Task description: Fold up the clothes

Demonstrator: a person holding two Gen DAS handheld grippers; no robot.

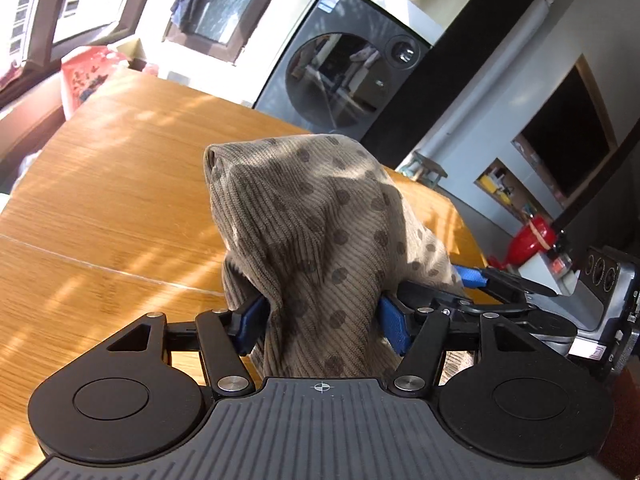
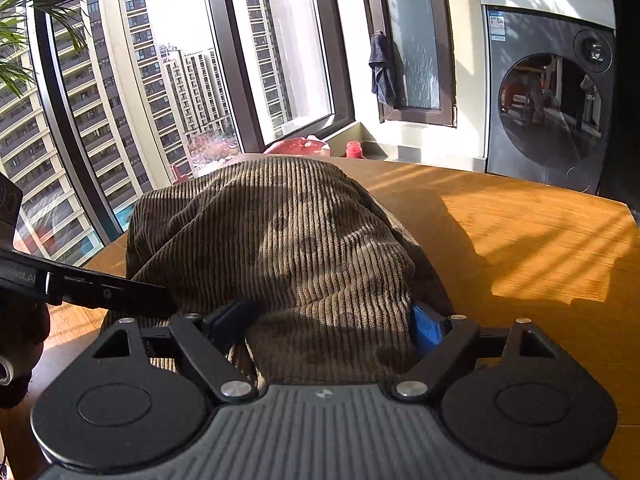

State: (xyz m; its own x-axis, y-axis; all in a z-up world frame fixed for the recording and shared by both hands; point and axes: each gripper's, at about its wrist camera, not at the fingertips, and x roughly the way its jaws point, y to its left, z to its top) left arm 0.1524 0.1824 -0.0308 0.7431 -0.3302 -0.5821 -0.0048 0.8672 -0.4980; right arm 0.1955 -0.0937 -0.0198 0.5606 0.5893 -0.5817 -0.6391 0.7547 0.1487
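The left hand-held gripper [image 1: 320, 320] pinches a fold of the brown ribbed dotted garment [image 1: 316, 216], which drapes over its blue fingers [image 1: 394, 326] above the wooden tabletop [image 1: 104, 184]. The right hand-held gripper [image 2: 332, 324] likewise pinches the same garment beside it.

Brown ribbed garment [image 1: 320, 220] with dark dots; orange wood-grain table [image 1: 120, 184].

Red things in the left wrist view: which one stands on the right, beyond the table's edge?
The shiny red rounded container with a yellow band, near the right gripper. The other, a flat red patterned item, lies far left by the window.
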